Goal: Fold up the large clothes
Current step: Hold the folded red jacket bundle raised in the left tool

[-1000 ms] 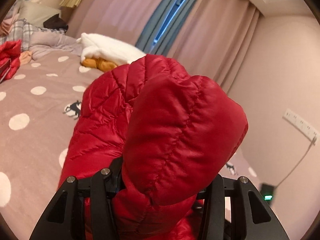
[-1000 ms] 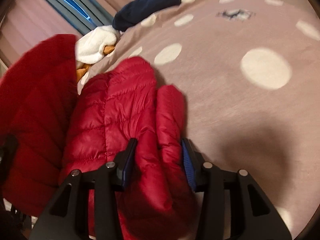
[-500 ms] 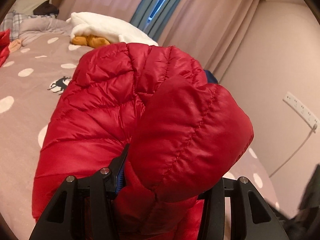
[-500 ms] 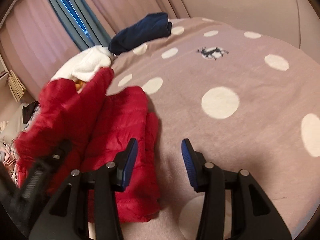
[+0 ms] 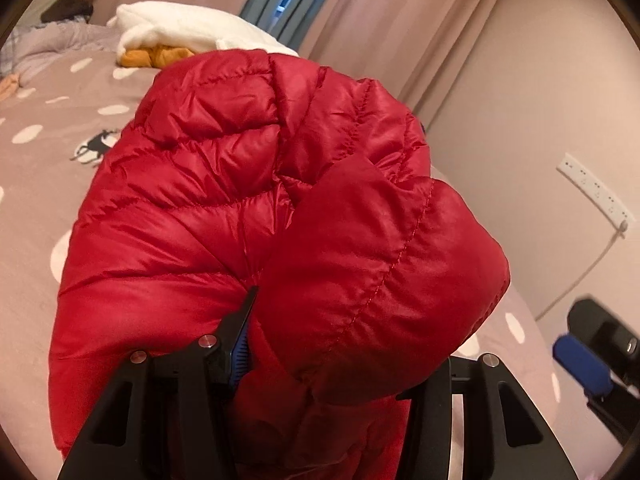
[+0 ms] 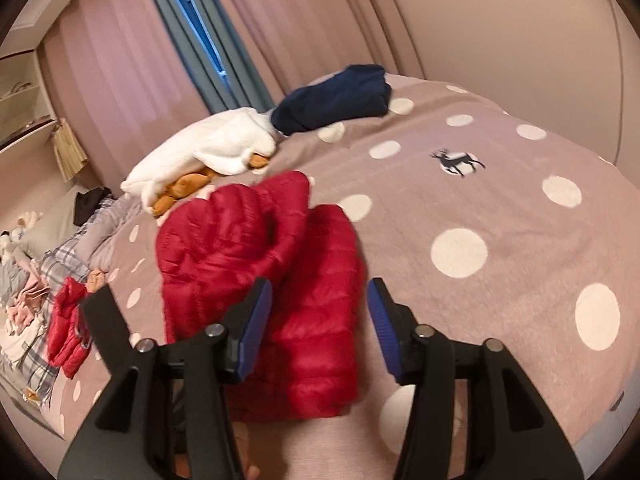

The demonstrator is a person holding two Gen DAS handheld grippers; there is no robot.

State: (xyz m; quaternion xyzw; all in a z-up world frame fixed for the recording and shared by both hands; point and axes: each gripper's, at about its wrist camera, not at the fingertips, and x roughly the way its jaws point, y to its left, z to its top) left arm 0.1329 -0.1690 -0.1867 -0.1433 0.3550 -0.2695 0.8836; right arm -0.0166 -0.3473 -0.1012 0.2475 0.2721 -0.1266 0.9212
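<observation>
Clamping a bunched fold of the red jacket, the left gripper held it over the half already lying on the bed. The right gripper hung above the jacket with nothing between its opening jaws. Judging by this, the fold was half made; laying flat and smoothing remained.

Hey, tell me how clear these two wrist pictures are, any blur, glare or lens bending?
Left wrist view: the red jacket is sharp and shows soft sheen on its quilting; the right gripper at the edge is smeared; the curtains bow from the fisheye. Right wrist view: slight motion blur softens the jacket and the white garment; the bedspread bulges like a dome; warm, dim light, dark corners.
</observation>
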